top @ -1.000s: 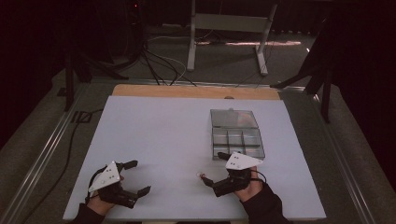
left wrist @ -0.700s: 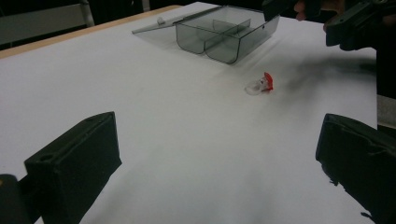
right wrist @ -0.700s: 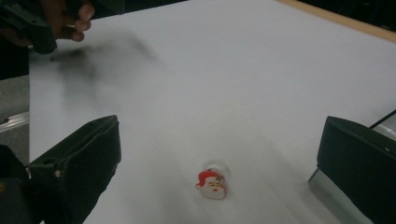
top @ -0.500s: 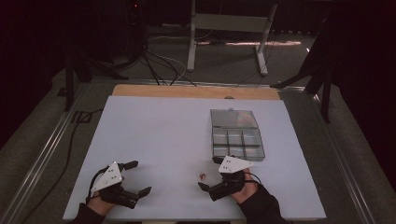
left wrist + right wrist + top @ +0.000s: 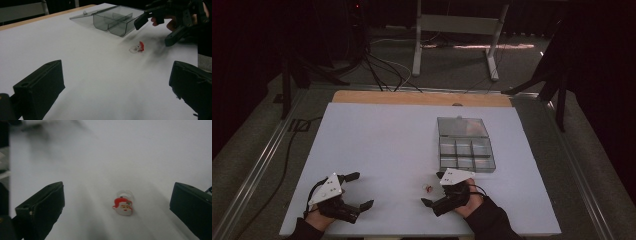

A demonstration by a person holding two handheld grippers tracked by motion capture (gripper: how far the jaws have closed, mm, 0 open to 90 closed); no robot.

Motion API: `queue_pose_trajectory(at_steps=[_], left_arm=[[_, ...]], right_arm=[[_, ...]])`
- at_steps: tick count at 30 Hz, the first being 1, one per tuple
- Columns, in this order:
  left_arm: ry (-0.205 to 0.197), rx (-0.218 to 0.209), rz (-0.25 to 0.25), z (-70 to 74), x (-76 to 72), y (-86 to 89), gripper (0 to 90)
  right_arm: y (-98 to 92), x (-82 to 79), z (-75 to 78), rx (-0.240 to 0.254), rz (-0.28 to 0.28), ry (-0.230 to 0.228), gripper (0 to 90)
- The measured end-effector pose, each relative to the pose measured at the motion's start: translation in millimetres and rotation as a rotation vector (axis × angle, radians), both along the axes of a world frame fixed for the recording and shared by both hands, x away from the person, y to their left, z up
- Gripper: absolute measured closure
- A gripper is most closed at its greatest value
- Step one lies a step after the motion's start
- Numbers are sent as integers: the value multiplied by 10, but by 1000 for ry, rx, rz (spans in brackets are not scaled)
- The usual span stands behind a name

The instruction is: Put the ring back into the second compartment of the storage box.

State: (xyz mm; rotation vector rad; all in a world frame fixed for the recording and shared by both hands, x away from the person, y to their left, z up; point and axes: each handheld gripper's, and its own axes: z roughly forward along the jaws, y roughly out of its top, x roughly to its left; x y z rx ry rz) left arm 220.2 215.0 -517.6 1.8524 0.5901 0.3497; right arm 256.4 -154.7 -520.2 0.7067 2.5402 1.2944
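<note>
A small clear ring with a red and white Santa face (image 5: 428,188) lies on the white table (image 5: 382,145) near the front edge. My right gripper (image 5: 433,189) is open, and the Santa ring (image 5: 123,206) sits on the table between its two jaws, touching neither. The left gripper (image 5: 361,190) rests open and empty at the front left. Its own view looks between its wide jaws (image 5: 117,63) across to the ring (image 5: 138,47) and the right gripper (image 5: 155,32) beyond.
A clear compartment box (image 5: 466,154) stands right of centre just behind the right hand, its lid (image 5: 462,127) lying open flat at the back. A wooden strip (image 5: 422,98) borders the table's far edge. Cables (image 5: 382,70) and desk legs (image 5: 417,45) are on the floor beyond.
The right gripper has slid left and slightly forward along the table, bringing its open jaws to either side of the ring. The left gripper has stayed put.
</note>
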Motion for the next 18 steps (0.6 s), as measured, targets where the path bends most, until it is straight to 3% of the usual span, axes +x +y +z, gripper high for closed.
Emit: queue_pose_trajectory(at_steps=[5, 18], left_arm=[[1, -2, 0, 1, -1, 1, 2], [0, 1, 0, 1, -1, 1, 2]], right_arm=[[42, 18, -65, -47, 14, 6, 0], [52, 48, -114, -124, 8, -4, 236]])
